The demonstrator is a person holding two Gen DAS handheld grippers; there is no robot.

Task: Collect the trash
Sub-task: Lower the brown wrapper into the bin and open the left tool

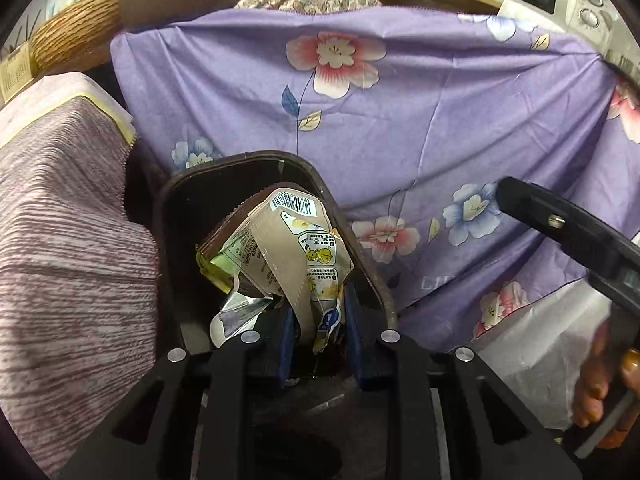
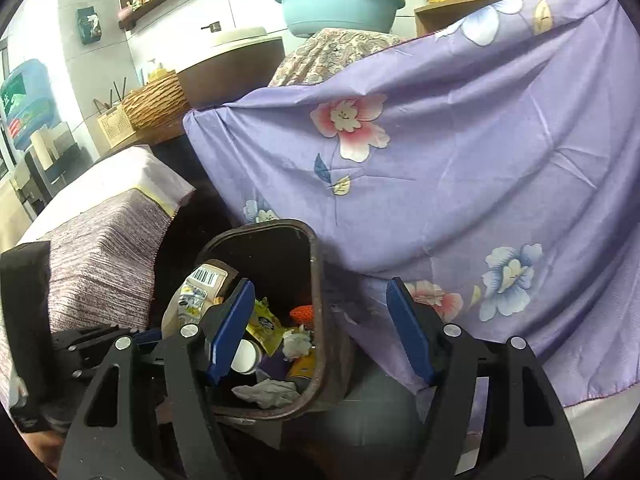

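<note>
Crumpled beige wrapper point(image 1: 280, 248) w/ barcode — pinched by left hand-held gripper point(image 1: 316, 332).

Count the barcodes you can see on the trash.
1: on the beige wrapper held by the left gripper over the bin. Others may be hidden among trash below.

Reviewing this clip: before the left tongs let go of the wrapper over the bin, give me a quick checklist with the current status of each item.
1. Left tongs closed on the beige wrapper: ok.
2. Wrapper over the opening of the brown bin: ok, most of it lies inside the rim.
3. Right tongs empty and open: ok.
4. Right tongs clear of the drop path: not ok, one finger hangs over the bin opening.
5. Room in the bin: ok, trash sits below the rim.
6. Purple floral cloth out of the bin: ok.
</note>
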